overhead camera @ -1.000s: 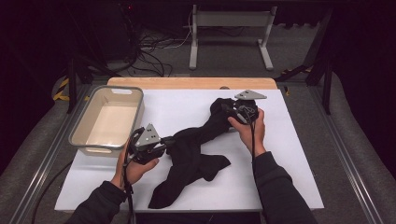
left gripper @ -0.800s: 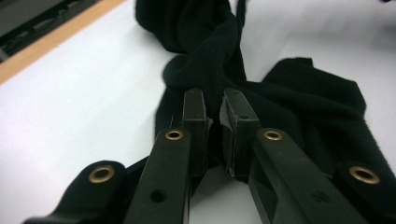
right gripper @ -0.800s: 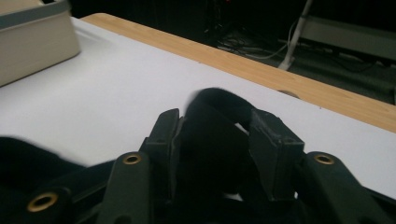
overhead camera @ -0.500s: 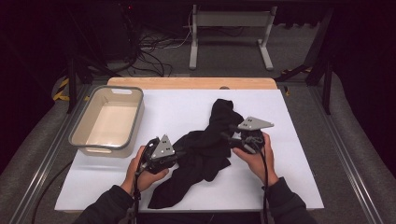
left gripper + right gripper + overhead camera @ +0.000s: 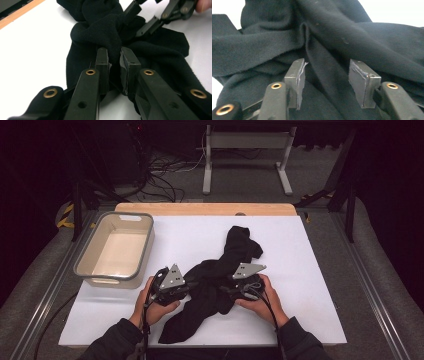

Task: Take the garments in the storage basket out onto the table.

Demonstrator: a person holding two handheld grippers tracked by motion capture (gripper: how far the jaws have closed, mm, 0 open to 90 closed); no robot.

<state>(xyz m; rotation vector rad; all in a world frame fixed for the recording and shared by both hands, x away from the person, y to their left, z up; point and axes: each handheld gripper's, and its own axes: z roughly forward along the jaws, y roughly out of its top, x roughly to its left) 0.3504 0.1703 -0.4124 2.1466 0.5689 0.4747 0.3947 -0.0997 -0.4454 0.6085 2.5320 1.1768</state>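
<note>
Between the left jaws a fold of black cloth (image 5: 110, 37) sits pinched; right jaws gape over it.

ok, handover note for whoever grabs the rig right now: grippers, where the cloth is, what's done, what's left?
Left gripper: shut on a fold of the black fleece cloth, low at the cloth's left side.
Right gripper: open, its jaws have just been opening; cloth lies between the pads but they do not press it.
Cloth: bunched and twisted mid-mat on the white table mat, one tail toward the far edge, one toward the near edge.
Grey plastic bin: empty, at the mat's left.
Done: left grip set.
Left: probably close the right on the cloth, then straighten or fold it; nothing in the bin yet.
</note>
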